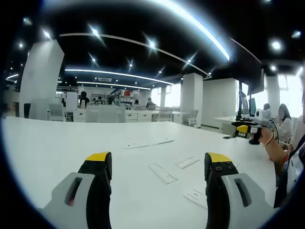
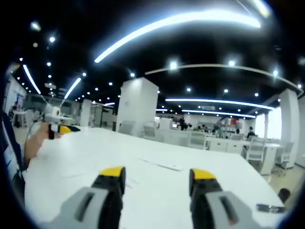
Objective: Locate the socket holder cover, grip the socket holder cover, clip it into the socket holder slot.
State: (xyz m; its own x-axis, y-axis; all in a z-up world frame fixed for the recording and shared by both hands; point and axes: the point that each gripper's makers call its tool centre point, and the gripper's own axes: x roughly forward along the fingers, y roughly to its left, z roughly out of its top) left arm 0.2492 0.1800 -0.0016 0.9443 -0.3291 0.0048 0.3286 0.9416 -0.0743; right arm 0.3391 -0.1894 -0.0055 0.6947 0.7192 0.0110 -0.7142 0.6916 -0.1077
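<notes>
Several flat white plastic parts lie on the white table (image 1: 57,148). A long narrow strip (image 1: 148,143) rests farthest out, and it lies ahead of my right gripper as the strip (image 2: 162,165). Shorter pieces (image 1: 162,173) (image 1: 187,162) (image 1: 197,196) lie closer in. I cannot tell which one is the socket holder cover. My left gripper (image 1: 157,162) hovers over the table, open and holding nothing. My right gripper (image 2: 157,174) is open too, and a hand holds it up at the table's right side (image 1: 249,130). The left gripper (image 2: 59,127) appears at the left of the right gripper view.
A person's arm (image 1: 276,148) reaches in from the right. Beyond the table stand desks and chairs (image 1: 105,114), white pillars (image 1: 193,98) and seated people (image 1: 84,99). A monitor (image 1: 244,104) stands at the far right.
</notes>
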